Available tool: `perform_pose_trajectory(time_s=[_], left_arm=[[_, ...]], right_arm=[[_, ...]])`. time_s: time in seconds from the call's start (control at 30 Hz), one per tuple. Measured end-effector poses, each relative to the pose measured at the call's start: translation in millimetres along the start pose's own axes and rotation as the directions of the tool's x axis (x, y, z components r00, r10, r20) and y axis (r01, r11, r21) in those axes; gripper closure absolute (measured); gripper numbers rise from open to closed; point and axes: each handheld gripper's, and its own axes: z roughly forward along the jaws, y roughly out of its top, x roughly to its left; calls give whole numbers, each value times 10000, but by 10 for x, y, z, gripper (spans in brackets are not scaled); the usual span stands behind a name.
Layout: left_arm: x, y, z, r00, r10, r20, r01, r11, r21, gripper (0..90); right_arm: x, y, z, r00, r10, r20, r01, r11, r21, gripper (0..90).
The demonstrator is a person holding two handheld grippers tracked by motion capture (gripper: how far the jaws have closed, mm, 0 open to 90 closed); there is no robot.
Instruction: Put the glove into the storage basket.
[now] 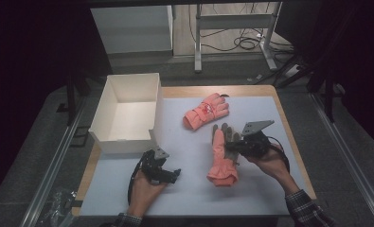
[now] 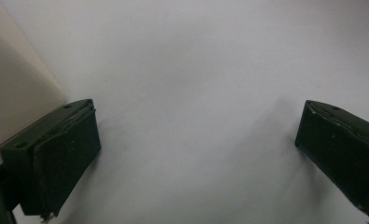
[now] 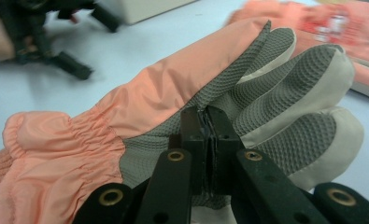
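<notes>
On the white mat (image 1: 265, 189), the right hand-held gripper (image 3: 205, 122) pinches a glove (image 3: 173, 88).

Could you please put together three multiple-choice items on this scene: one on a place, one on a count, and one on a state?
1. Where does the white box stand on the table?
A. At its far left corner
B. At its near right corner
C. In the middle, between the gloves

2. How many salmon-pink gloves are in the high view?
A. One
B. Two
C. Four

3. How do the jaws of the left gripper stand?
A. Shut on a glove
B. Shut on nothing
C. Wide apart with nothing between them

Answers:
1 A, since the box sits at the far left, beyond the left gripper.
2 B, since one glove lies farther back and the near glove is pinched at its grey palm by the right gripper.
3 C, since bare tabletop shows between the two black jaws.
</notes>
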Motion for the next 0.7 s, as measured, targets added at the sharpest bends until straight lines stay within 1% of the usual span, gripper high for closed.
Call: perform_pose_trajectory(time_s=[0.1,0.13,0.2,0.23,0.27,0.3,0.33,0.37,0.43,0.5,0.53,0.6,0.63,0.67,0.7], left_arm=[[0,0,0,10000,5,-2,-5,10000,-1,0],[0,0,0,10000,6,-3,-6,10000,-1,0],[-1,0,1,10000,-12,4,12,10000,-18,0],[-1,0,1,10000,-7,5,7,10000,-12,0],[-3,-1,3,10000,-46,0,46,10000,-42,0],[-3,-1,3,10000,-46,0,46,10000,-42,0],[-3,-1,3,10000,-43,0,43,10000,-39,0],[-3,-1,2,10000,-48,-1,48,10000,-33,0],[-1,-1,0,10000,-15,5,15,10000,-4,0],[1,0,-2,10000,19,4,-19,10000,24,0],[2,0,-2,10000,33,9,-33,10000,30,0],[1,0,-2,10000,24,2,-24,10000,28,0],[1,0,-2,10000,24,1,-24,10000,29,0],[1,0,-2,10000,24,2,-24,10000,31,0],[1,0,-2,10000,18,1,-18,10000,29,0]], right_arm=[[44,20,67,9996,-143,-225,145,9999,93,866],[75,28,139,9990,-187,-405,194,9996,184,866],[88,20,196,9979,-218,-609,230,9995,193,866],[88,20,196,9979,-218,-609,230,9995,193,866],[105,-1,262,9968,-227,-772,250,9993,285,866],[105,-1,262,9968,-227,-772,250,9993,285,866],[114,-14,295,9962,-251,-832,282,9990,355,866],[126,-47,370,9946,-303,-988,358,9979,538,866],[128,-57,397,9943,-350,-1002,413,9972,619,865],[131,-84,471,9933,-552,-1011,643,9940,890,864],[113,-99,503,9935,-498,-1026,592,9942,900,862],[100,-102,507,9933,-429,-1071,522,9949,861,857],[86,-101,507,9938,-457,-1014,544,9949,844,820],[86,-101,507,9938,-457,-1014,544,9949,844,820],[88,-98,499,9947,-532,-884,607,9946,845,796]])
